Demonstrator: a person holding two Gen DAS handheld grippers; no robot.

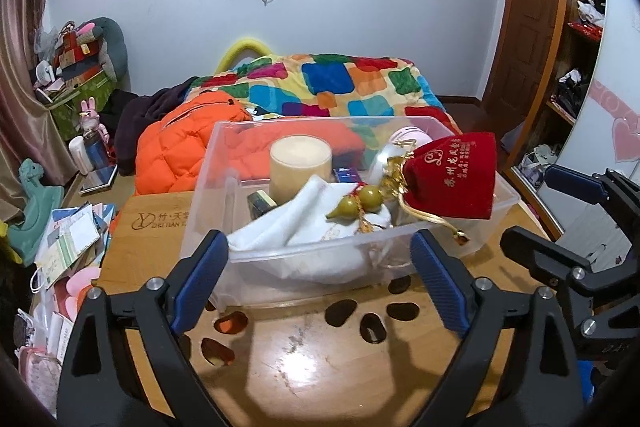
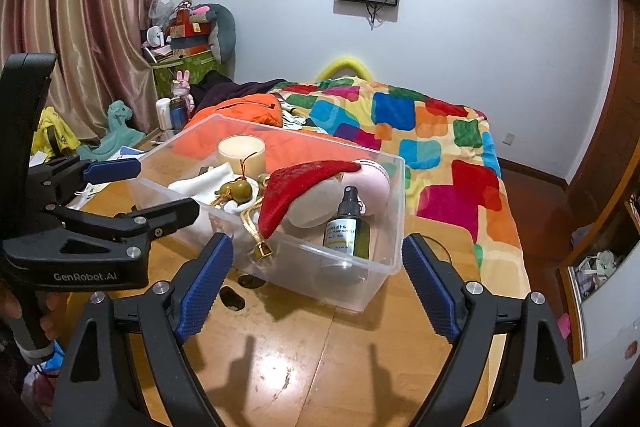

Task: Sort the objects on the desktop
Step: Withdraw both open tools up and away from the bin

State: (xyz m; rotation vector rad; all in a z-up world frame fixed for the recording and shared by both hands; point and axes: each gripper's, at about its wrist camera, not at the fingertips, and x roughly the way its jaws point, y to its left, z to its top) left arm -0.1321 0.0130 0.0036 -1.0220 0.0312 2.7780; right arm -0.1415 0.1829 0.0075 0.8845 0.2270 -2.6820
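A clear plastic bin (image 1: 320, 259) (image 2: 360, 267) stands on the wooden table (image 1: 320, 367) (image 2: 340, 359). In it lie a red velvet pouch (image 1: 452, 179) (image 2: 304, 187), a cream candle jar (image 1: 300, 167) (image 2: 241, 151), a white cloth (image 1: 296, 219) (image 2: 208, 179), a gourd charm (image 1: 356, 205) (image 2: 240, 189), a pink round object (image 1: 408, 137) (image 2: 378, 183) and a dark spray bottle (image 2: 349, 223). My left gripper (image 1: 320, 279) is open and empty just in front of the bin. My right gripper (image 2: 318, 283) is open and empty before the bin's near corner.
A bed with a colourful quilt (image 1: 340, 83) (image 2: 420, 131) and an orange jacket (image 1: 188, 143) lies behind the table. Papers and cards (image 1: 68, 239) are heaped left of the table. The table has dark cut-out holes (image 1: 372, 311). A wooden wardrobe (image 1: 560, 67) stands at right.
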